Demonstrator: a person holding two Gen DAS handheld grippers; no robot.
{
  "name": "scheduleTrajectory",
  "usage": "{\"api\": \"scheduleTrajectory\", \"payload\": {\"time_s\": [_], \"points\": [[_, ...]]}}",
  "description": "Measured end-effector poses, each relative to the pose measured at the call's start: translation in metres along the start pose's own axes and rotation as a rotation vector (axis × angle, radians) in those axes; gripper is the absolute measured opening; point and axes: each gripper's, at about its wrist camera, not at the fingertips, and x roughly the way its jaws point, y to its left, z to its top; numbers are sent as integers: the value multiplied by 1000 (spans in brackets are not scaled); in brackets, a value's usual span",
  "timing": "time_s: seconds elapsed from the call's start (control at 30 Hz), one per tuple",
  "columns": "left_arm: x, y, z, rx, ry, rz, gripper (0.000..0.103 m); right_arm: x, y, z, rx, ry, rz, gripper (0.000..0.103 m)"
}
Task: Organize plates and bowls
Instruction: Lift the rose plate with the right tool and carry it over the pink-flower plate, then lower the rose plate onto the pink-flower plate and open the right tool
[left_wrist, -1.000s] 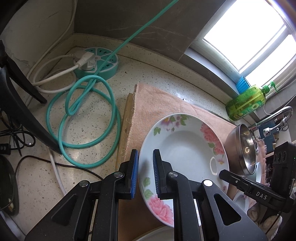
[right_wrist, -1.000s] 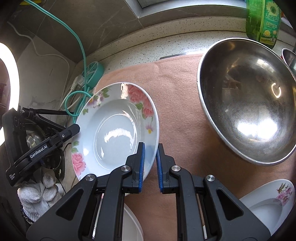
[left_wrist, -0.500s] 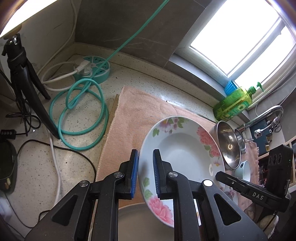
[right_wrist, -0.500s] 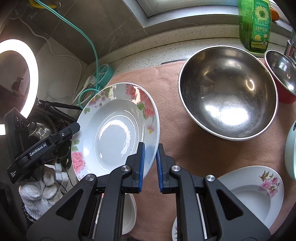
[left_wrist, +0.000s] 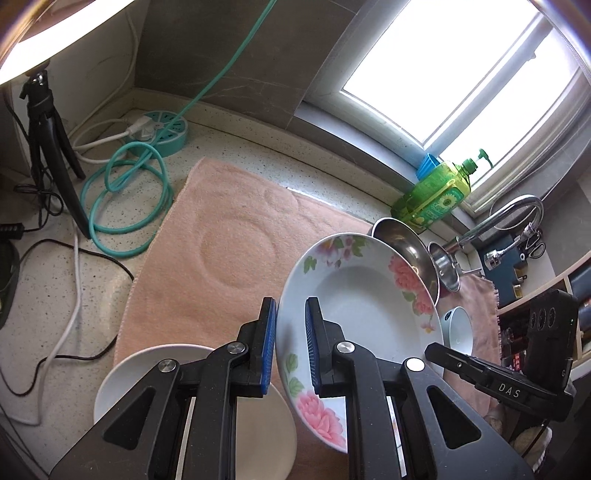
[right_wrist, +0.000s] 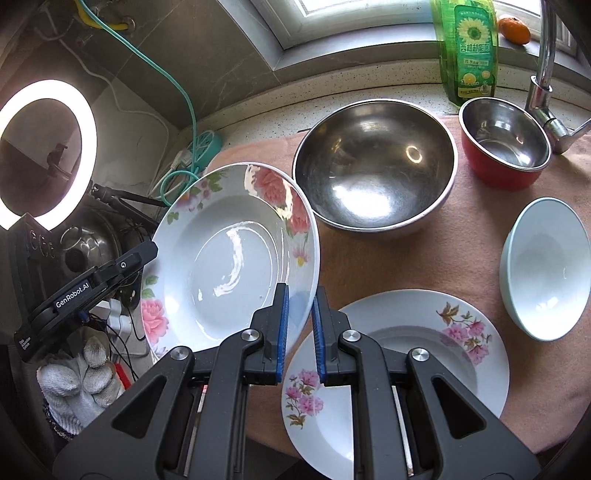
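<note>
In the left wrist view, the left gripper (left_wrist: 290, 341) is nearly closed, its blue pads pinching the near rim of the rose-patterned plate (left_wrist: 369, 291), which tilts up and away beyond the fingers. A second ago this plate lay close over the pink towel (left_wrist: 221, 258); now it is lifted clear, leaving a round imprint ahead and to the left of the fingers. A plain white dish (left_wrist: 147, 373) sits just below the left finger. In the right wrist view, the right gripper (right_wrist: 299, 328) is clamped just as narrowly on the opposite rim of the same plate (right_wrist: 229, 266), carried left of the fingers. Directly beneath and right of them lies a second floral plate (right_wrist: 424, 350), probably the stacking target, though that is a guess. Beyond the fingers stand a large steel bowl (right_wrist: 376, 170), a red-sided steel bowl (right_wrist: 506, 147) and a pale blue bowl (right_wrist: 546, 269).
</note>
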Motion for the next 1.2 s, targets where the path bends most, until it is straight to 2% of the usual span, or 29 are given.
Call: {"api": "scheduleTrajectory", "payload": {"time_s": [0.5,1.2], "points": [[4,-49,-51,-20,9,-22,14,-35,-52,-28,-2,39,-12,13],[29,-80,-109,-9,127,-27,14,-43,-109,-78,47,103,-65,13]]}}
